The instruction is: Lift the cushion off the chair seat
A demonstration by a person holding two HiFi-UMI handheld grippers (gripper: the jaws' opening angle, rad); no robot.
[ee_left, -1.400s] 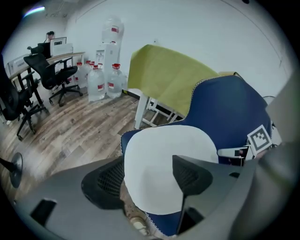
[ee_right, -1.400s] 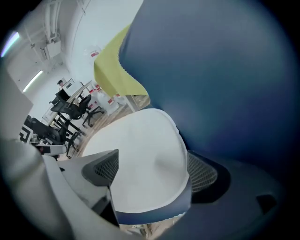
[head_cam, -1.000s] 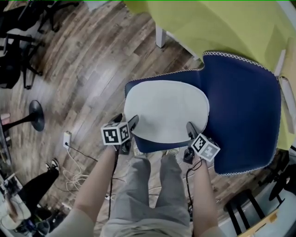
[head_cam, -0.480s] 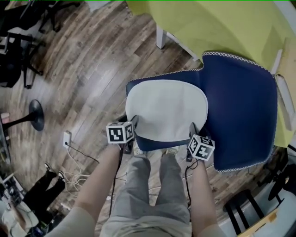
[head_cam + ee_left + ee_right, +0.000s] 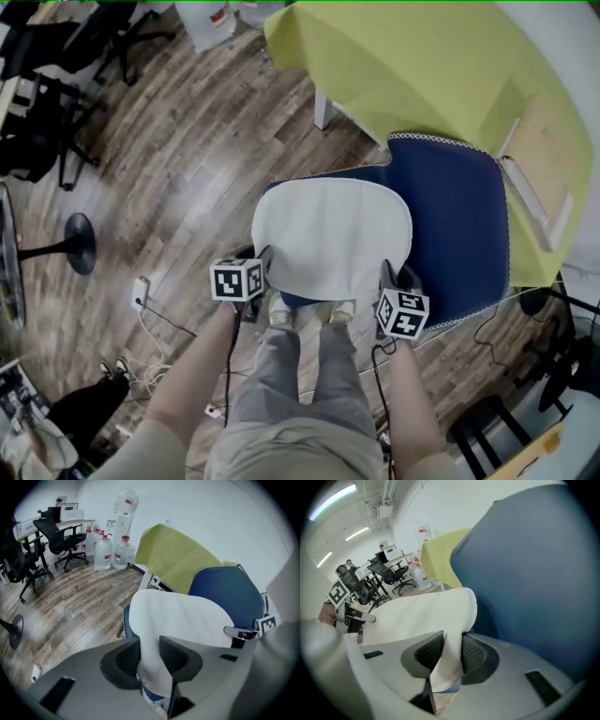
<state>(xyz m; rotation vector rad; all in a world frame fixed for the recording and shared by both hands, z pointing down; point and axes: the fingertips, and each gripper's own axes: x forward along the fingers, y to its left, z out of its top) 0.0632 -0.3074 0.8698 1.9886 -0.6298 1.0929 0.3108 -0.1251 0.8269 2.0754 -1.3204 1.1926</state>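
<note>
Both your grippers are clamped on the cushion (image 5: pixel 333 239).

Left gripper (image 5: pixel 262 260): jaws closing, and the ribbed pads already pinch the white fabric at the cushion's near-left corner. In the left gripper view the fold sits squarely between the left gripper's (image 5: pixel 150 654) pads.

Right gripper (image 5: pixel 388 275): jaws closing too, narrower gap. The near-right corner of the cushion is bunched between its pads (image 5: pixel 474 652), and the fabric hangs down below them.

The cushion sits over the blue chair (image 5: pixel 455 225) seat. Its far edge is up against the backrest, and a sliver of blue shows under its near edge (image 5: pixel 292 300). Can't tell whether the middle is clear of the seat.

Behind the chair is a table with a yellow-green cloth (image 5: pixel 403 66). The floor (image 5: pixel 187 159) is wood planks. Your legs are right at the seat's near edge, between the two grippers.
</note>
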